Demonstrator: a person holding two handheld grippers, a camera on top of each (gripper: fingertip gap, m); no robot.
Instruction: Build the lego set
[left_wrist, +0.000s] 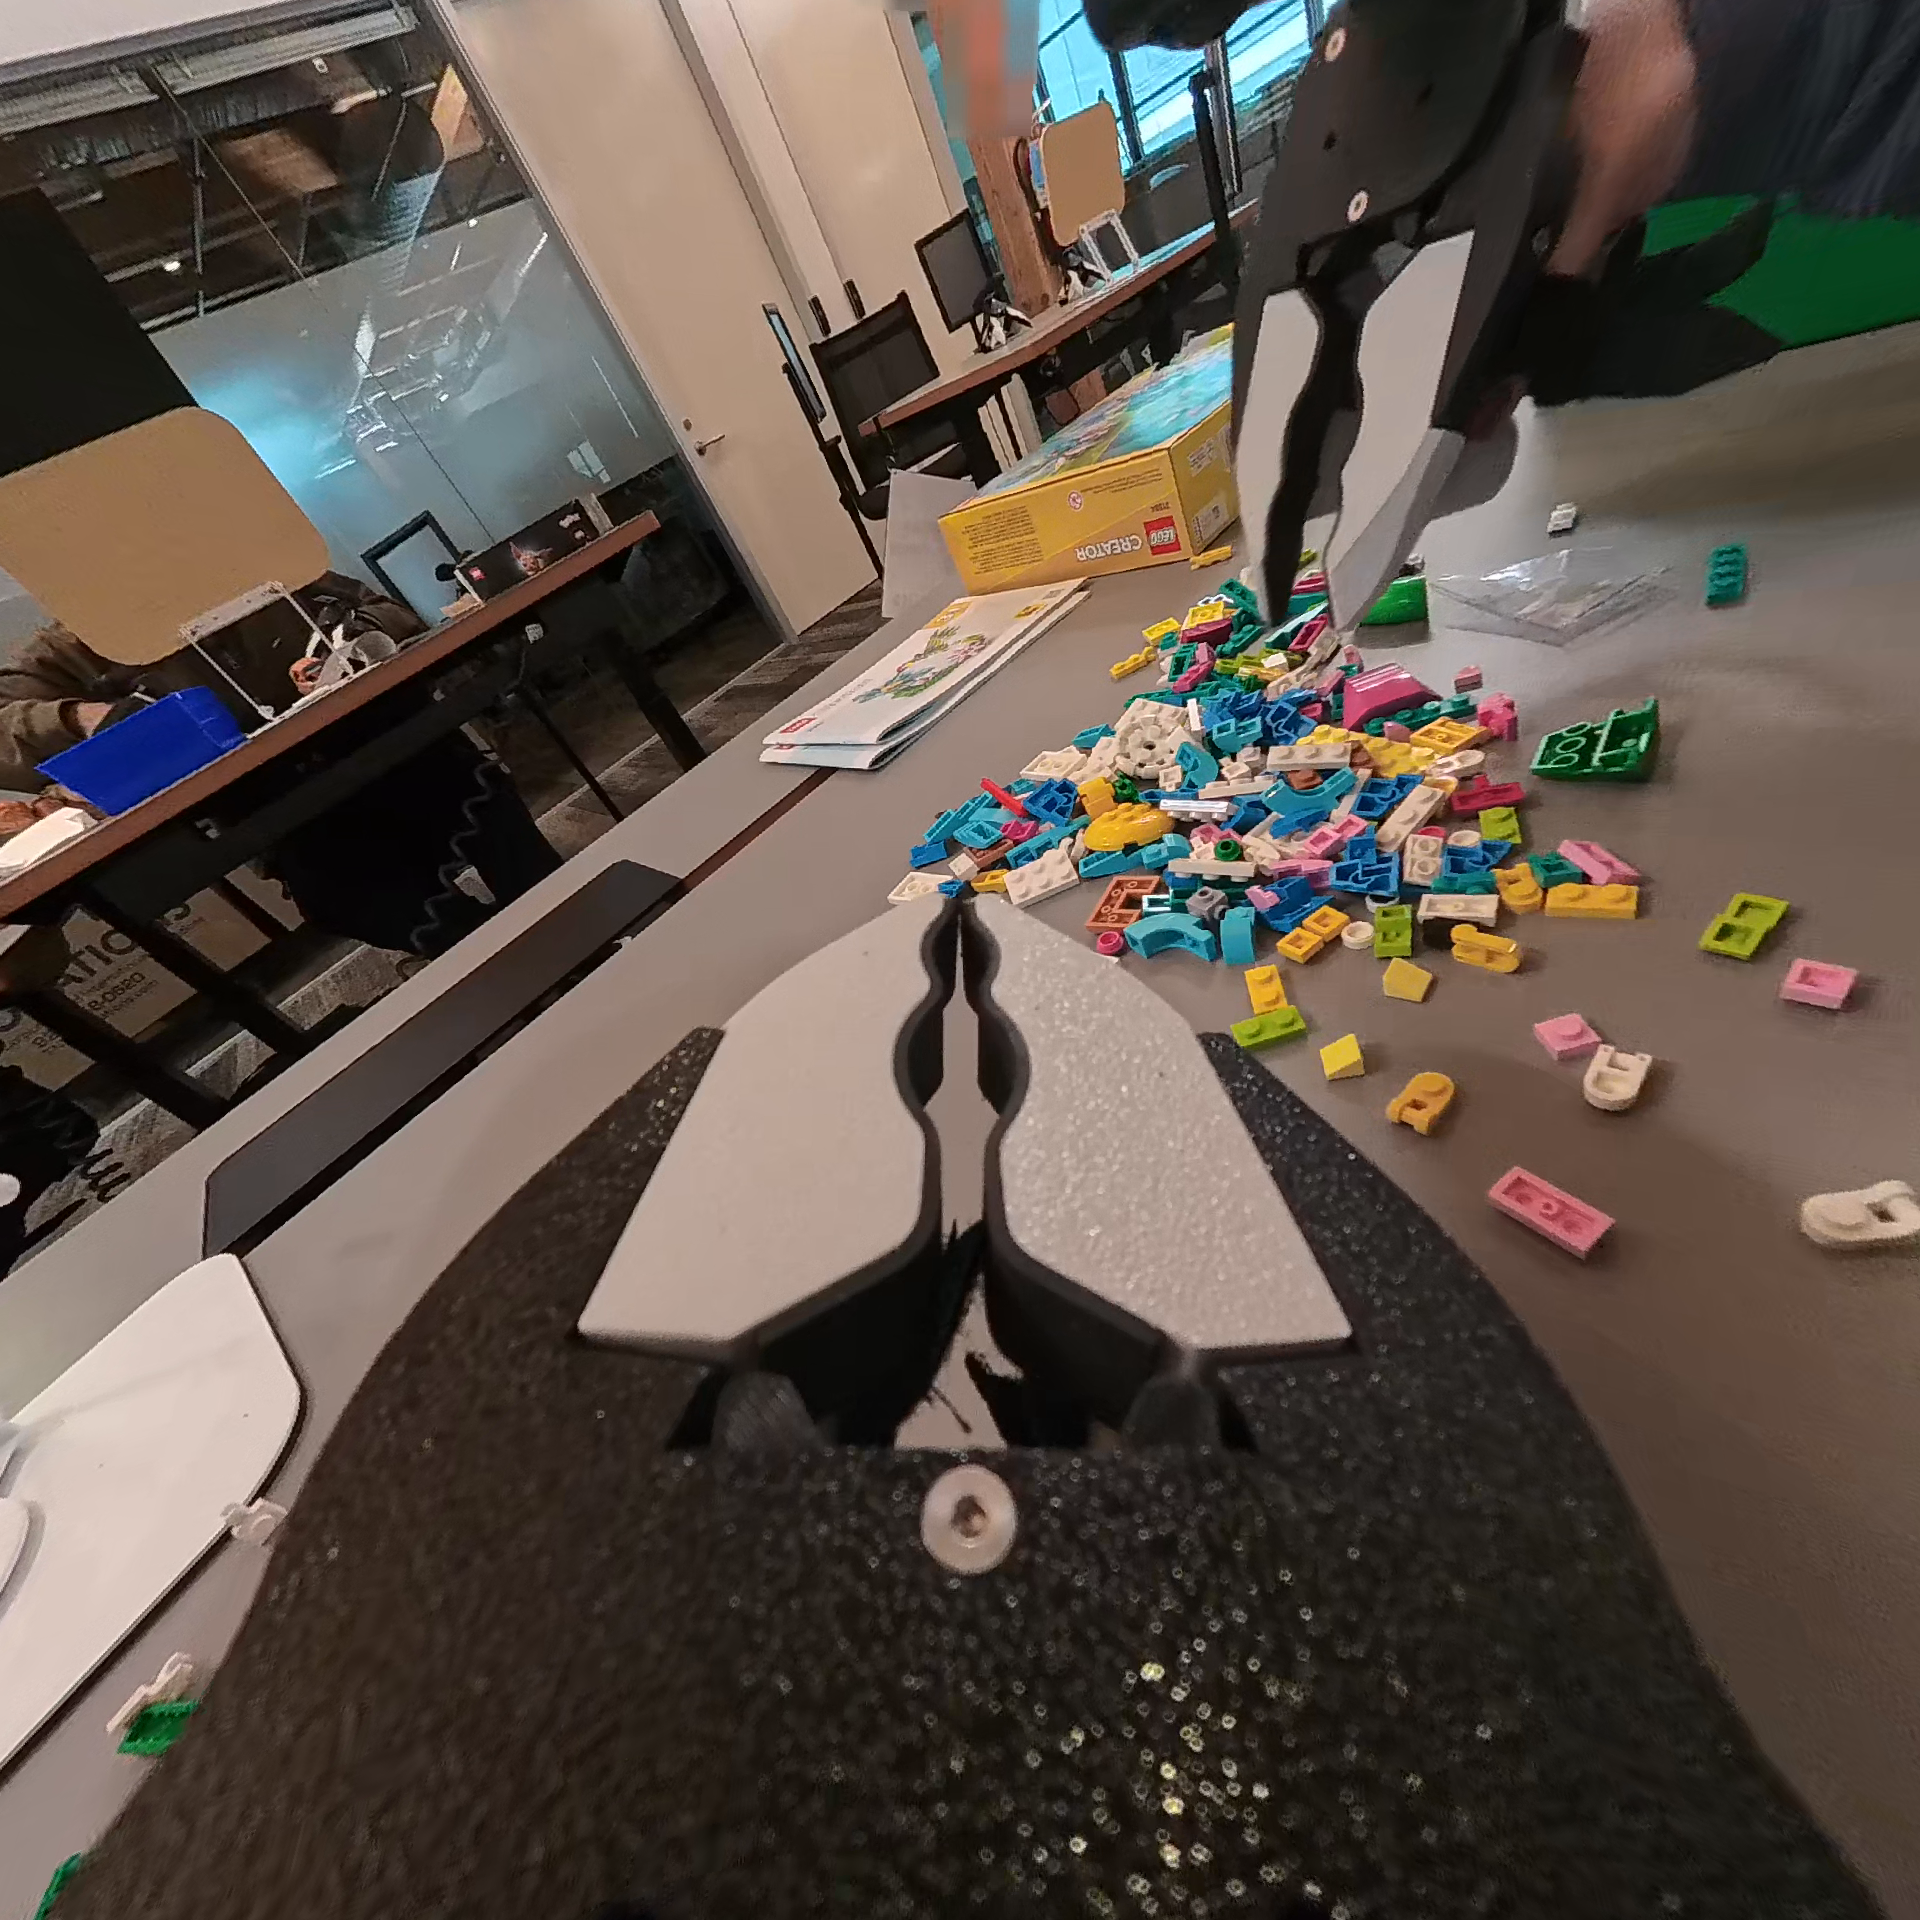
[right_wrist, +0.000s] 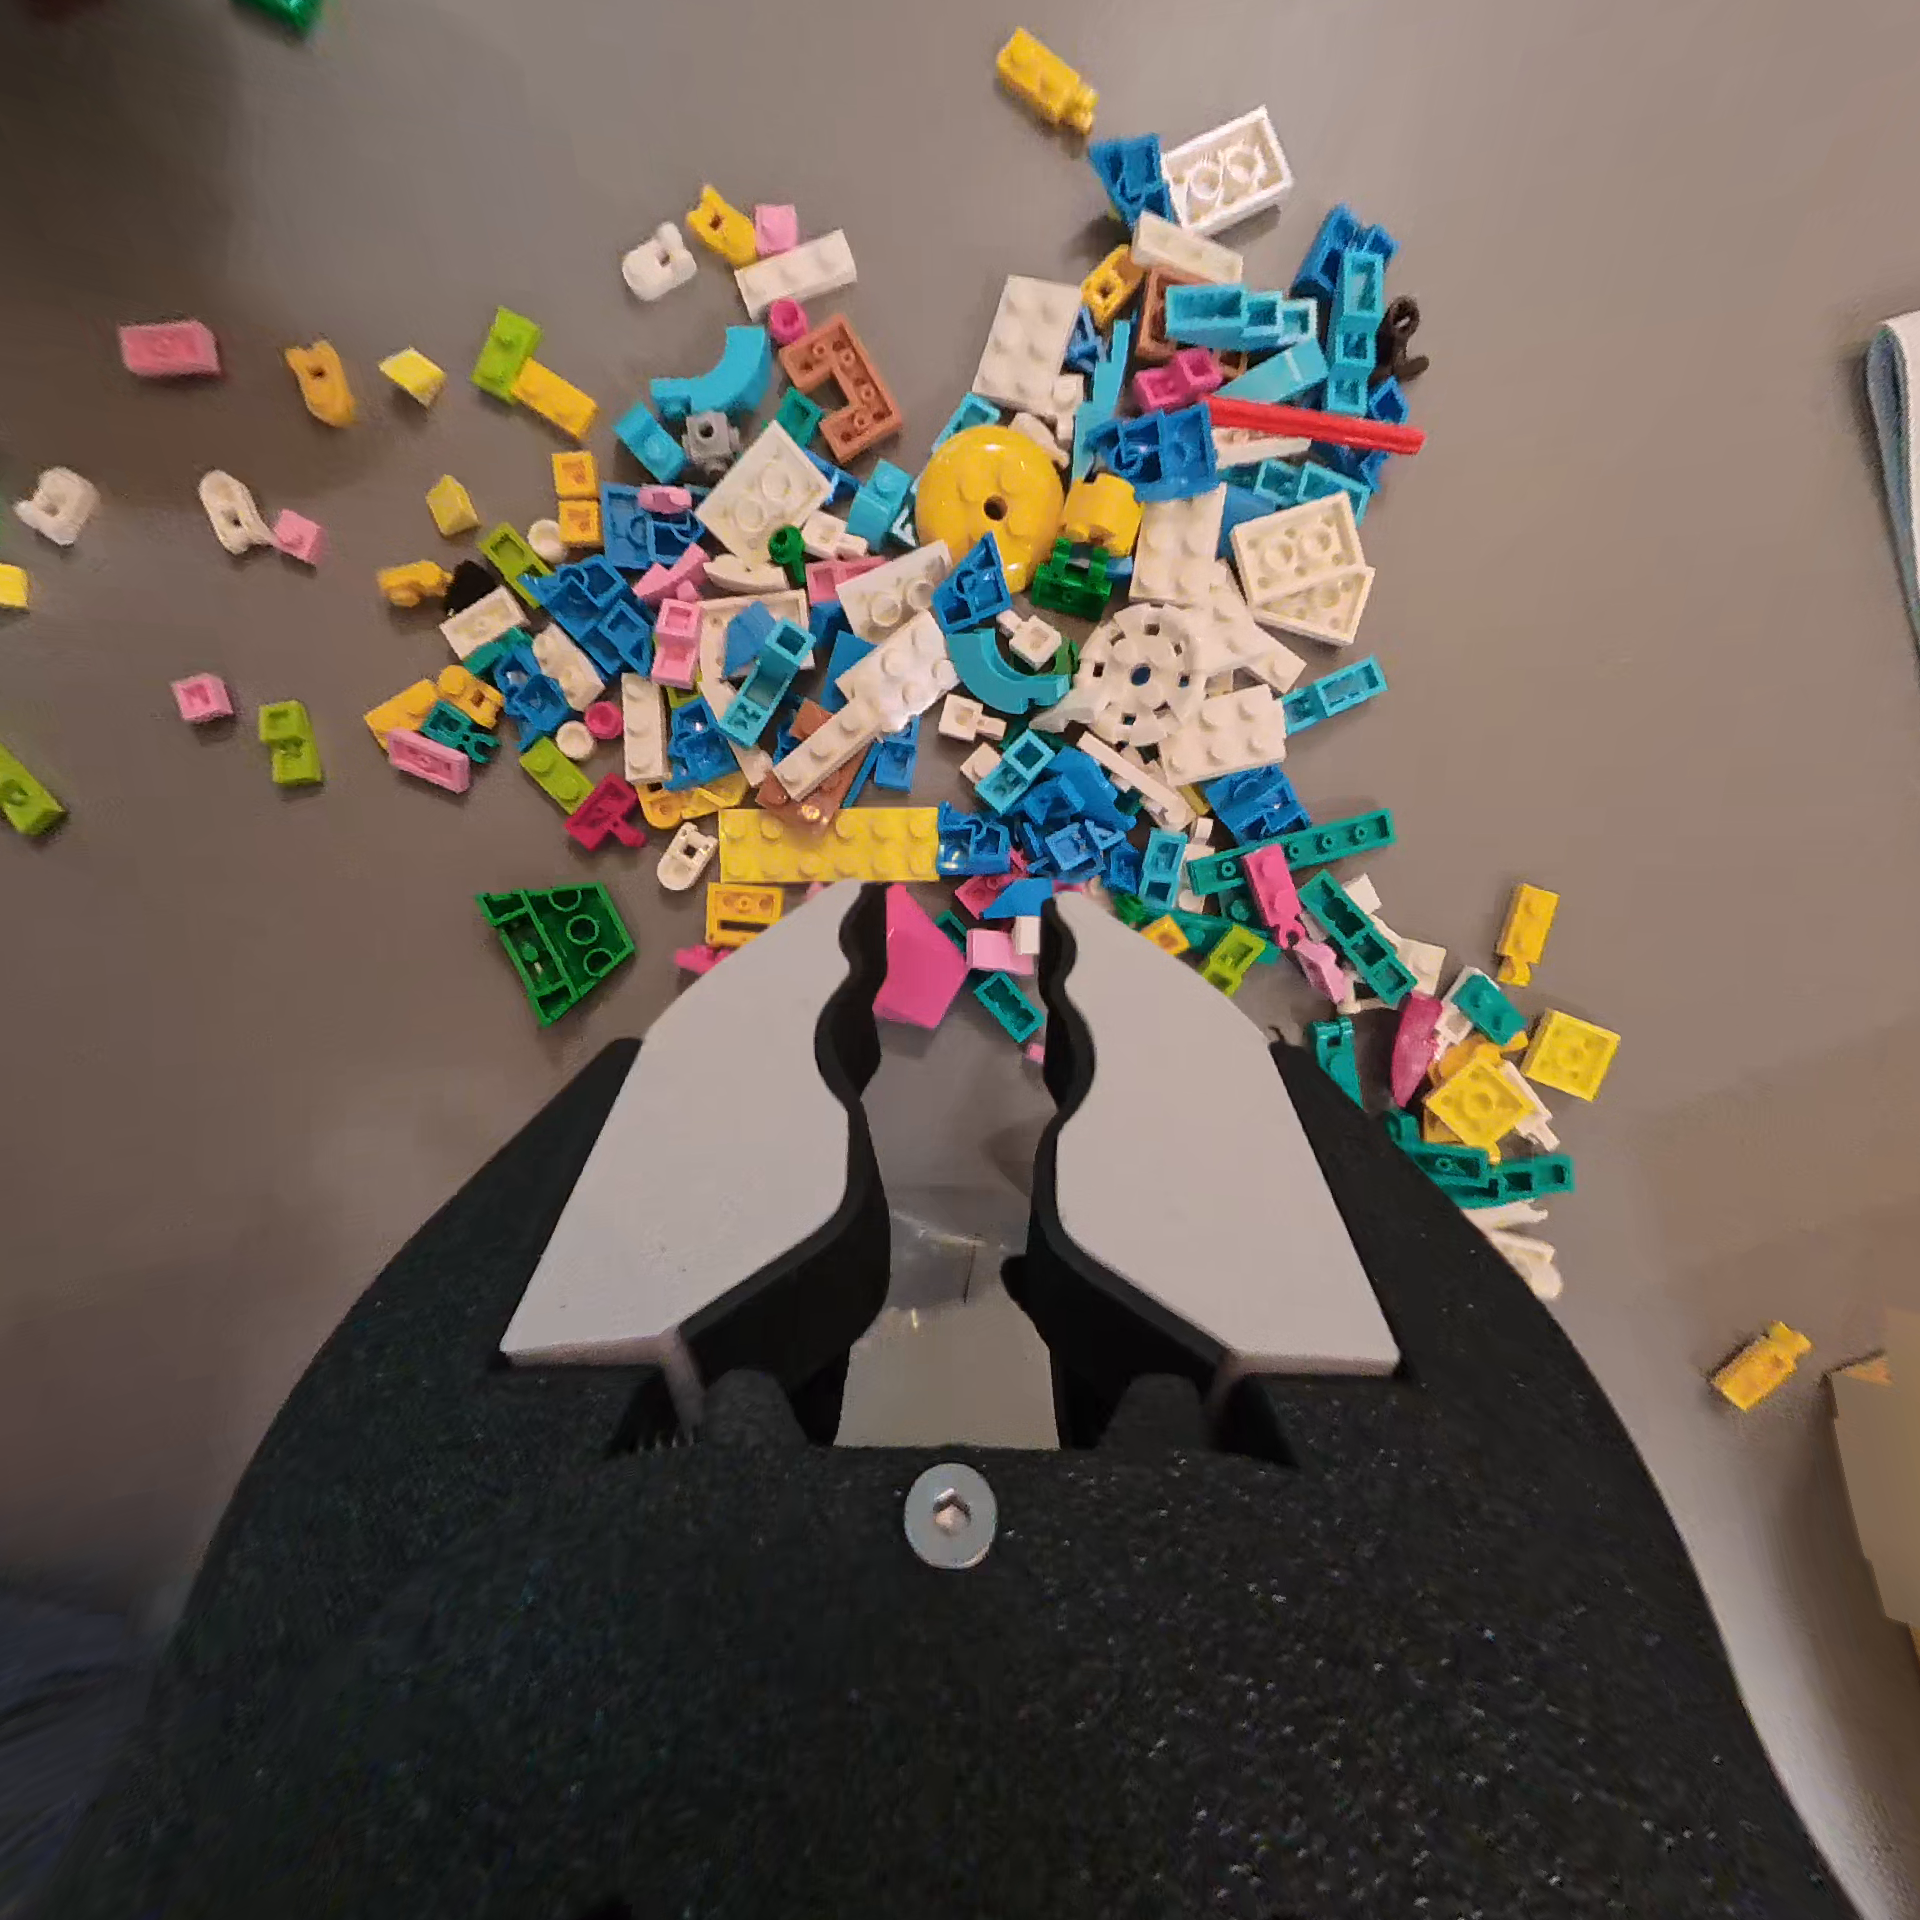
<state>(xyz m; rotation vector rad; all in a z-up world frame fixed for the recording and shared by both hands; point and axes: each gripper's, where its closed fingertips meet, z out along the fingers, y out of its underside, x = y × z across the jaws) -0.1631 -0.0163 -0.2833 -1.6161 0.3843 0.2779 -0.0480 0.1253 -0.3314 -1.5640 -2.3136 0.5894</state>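
Bricks lie in a loose heap on the grey table, spilled flat, probably so single pieces can be picked out. Over the heap's near edge hangs the right gripper, jaws parted around a pink sloped piece without touching it. Left of the heap, the left gripper waits clenched and empty. Farther off lie the booklet and yellow box, likely kept for reference.

Loose lego pieces sprawl in a colourful heap on the grey table, strays scattered around, a pink slope at its edge.
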